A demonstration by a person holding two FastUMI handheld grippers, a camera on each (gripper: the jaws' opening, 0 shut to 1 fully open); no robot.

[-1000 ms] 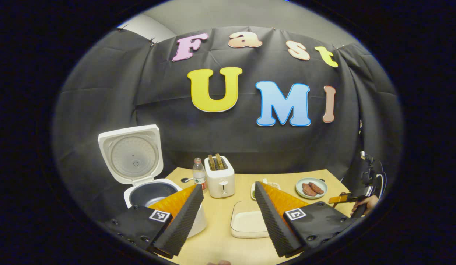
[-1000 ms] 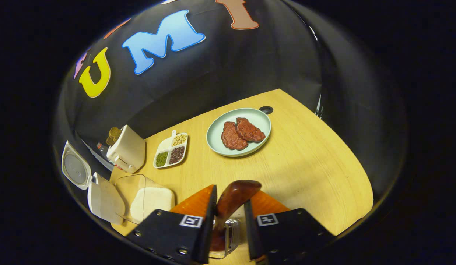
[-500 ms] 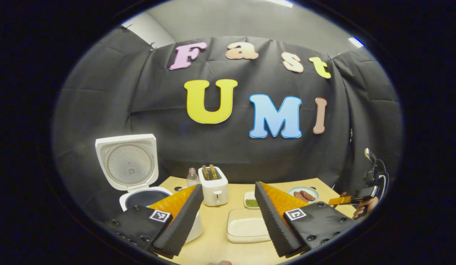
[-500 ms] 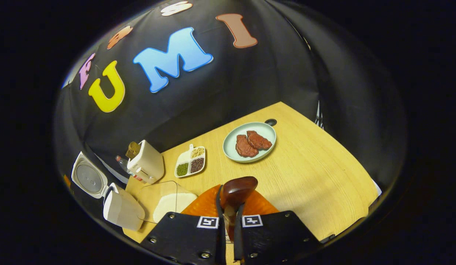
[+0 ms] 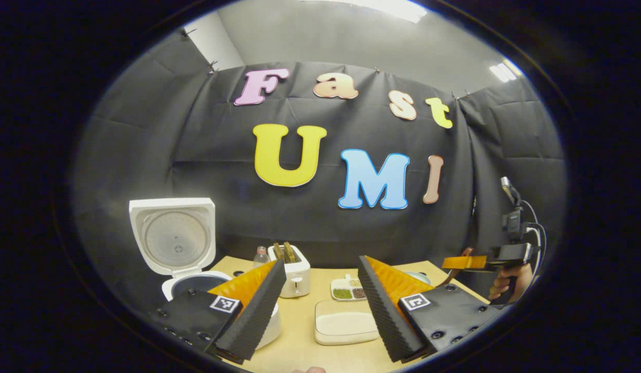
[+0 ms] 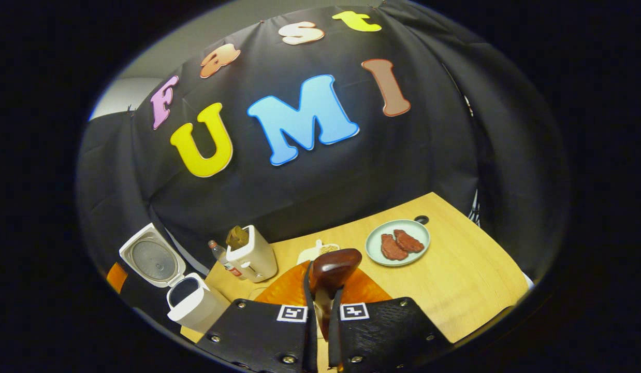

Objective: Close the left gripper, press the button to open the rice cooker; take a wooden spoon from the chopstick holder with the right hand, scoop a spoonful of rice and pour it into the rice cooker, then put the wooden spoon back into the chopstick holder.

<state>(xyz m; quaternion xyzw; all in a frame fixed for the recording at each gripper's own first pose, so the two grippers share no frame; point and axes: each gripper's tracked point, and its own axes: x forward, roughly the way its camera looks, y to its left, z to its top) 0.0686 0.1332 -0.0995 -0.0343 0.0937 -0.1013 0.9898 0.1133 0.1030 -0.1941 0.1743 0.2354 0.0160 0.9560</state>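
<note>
The cooker [image 5: 196, 290] is standing open, lid up, left of the toaster [image 5: 291, 270]. The left gripper [image 5: 320, 305] is hovering with fingers wide apart, right of the cooker, above the rice tray [image 5: 345, 327]. Far right of the cooker, the right gripper [image 6: 320, 316] is clamping the spoon [image 6: 328, 274], lifted above the table [image 6: 465, 290].

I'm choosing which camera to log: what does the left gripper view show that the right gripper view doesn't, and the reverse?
Left gripper view: the rice tray, a hand holding the right gripper, and the left gripper with jaws apart. Right gripper view: meat on the plate, and jaws shut on the spoon. Both: the open cooker, toaster, bottle and table.
</note>
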